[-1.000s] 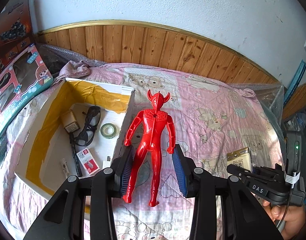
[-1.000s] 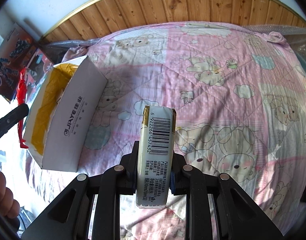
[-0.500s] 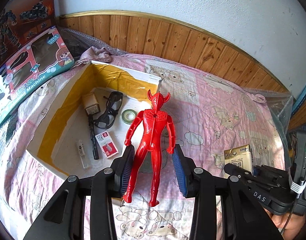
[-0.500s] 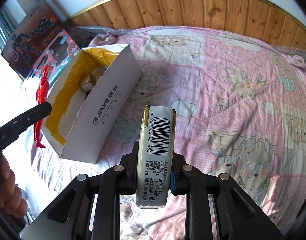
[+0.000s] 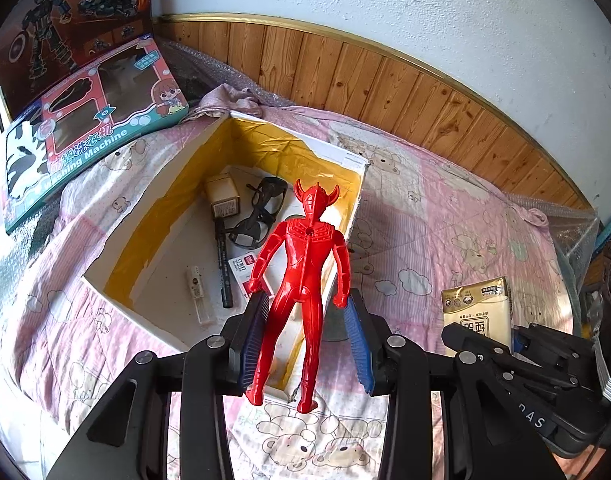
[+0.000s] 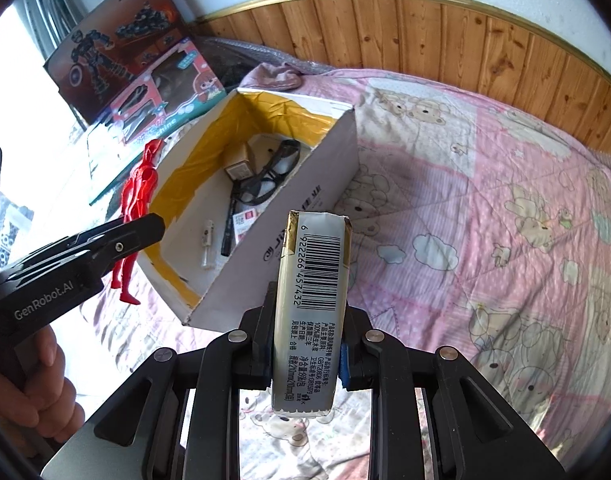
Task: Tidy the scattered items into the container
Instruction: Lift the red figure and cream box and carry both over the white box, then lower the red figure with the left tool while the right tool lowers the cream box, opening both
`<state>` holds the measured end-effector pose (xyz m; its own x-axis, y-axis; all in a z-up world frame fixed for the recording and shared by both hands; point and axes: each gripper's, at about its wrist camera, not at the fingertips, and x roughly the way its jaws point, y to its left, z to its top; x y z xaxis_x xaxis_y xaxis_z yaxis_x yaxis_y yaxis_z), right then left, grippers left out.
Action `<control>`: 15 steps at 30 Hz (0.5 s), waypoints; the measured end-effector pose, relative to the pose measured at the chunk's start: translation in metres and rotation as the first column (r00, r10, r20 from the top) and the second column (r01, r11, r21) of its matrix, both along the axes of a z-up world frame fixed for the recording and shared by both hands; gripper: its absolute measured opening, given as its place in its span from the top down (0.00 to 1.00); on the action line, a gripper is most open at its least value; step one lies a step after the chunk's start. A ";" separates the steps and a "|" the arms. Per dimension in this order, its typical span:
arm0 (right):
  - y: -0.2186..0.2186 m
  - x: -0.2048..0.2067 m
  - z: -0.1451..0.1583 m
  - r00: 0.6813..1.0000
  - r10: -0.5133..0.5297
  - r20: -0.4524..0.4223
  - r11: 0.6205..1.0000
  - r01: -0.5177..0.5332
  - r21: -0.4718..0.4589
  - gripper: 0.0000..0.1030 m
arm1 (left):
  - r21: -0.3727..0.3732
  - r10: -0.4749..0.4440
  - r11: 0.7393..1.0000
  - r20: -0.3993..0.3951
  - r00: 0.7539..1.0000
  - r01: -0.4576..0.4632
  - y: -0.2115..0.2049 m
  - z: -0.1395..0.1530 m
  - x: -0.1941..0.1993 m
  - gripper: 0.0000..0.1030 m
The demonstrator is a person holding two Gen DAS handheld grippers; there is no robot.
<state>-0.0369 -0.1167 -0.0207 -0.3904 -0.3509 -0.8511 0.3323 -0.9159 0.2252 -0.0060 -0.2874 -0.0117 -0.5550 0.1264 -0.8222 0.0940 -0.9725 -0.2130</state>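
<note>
A red horned toy figure [image 5: 305, 276] hangs upright by its legs in my left gripper [image 5: 305, 340], which is shut on it, over the near right corner of the box. The white cardboard box [image 5: 153, 208] with a yellow taped lining lies open on the pink quilt. It holds black glasses [image 5: 261, 212], a black marker [image 5: 223, 264], a small brown carton [image 5: 223, 198] and a red-and-white card [image 5: 239, 270]. My right gripper [image 6: 307, 344] is shut on a gold tissue pack [image 6: 313, 300] with a barcode, just right of the box's white wall [image 6: 301, 208]. The figure [image 6: 139, 196] shows left of the box.
Two toy boxes, a teal-and-pink one [image 5: 93, 120] and a dark one [image 5: 65, 20], lean at the far left. A wooden panel [image 5: 385, 80] runs behind the bed. Bubble wrap [image 5: 573, 232] lies at the right edge. A hand [image 6: 33, 392] holds the left gripper.
Both grippers have moved left toward the box with their loads. The figure now hangs over the box's near right corner, and the tissue pack is close beside the box wall.
</note>
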 end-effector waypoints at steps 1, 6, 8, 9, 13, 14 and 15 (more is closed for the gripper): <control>-0.004 0.000 0.001 1.000 0.009 -0.002 1.000 -0.009 -0.001 0.77 | 0.002 0.006 1.000 0.001 1.000 -0.006 -0.003 0.000 0.001 0.61; -0.025 -0.003 0.007 0.998 0.055 -0.011 0.998 -0.055 -0.003 0.77 | 0.016 0.034 0.999 0.010 0.999 -0.034 -0.015 -0.003 0.004 0.61; -0.033 -0.005 0.010 0.997 0.072 -0.014 0.997 -0.073 -0.004 0.77 | 0.019 0.046 0.999 0.012 0.999 -0.046 -0.020 -0.004 0.005 0.61; -0.038 -0.005 0.011 0.997 0.082 -0.018 0.997 -0.082 -0.004 0.77 | 0.020 0.051 0.999 0.013 0.999 -0.051 -0.022 -0.004 0.005 0.61; -0.054 -0.009 0.016 0.993 0.113 -0.029 0.994 -0.113 -0.007 0.77 | 0.022 0.073 0.997 0.018 0.997 -0.073 -0.032 -0.006 0.005 0.61; -0.058 -0.010 0.017 0.992 0.121 -0.031 0.993 -0.121 -0.010 0.77 | 0.023 0.081 0.996 0.019 0.997 -0.081 -0.035 -0.006 0.004 0.61; -0.062 -0.011 0.019 0.991 0.129 -0.033 0.992 -0.129 -0.012 0.77 | 0.025 0.090 0.996 0.020 0.996 -0.090 -0.039 -0.007 0.004 0.61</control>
<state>-0.0476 -0.1788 -0.0022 -0.3681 -0.4121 -0.8335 0.4548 -0.8617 0.2252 -0.0024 -0.3269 -0.0184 -0.5491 0.0977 -0.8300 0.1853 -0.9542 -0.2349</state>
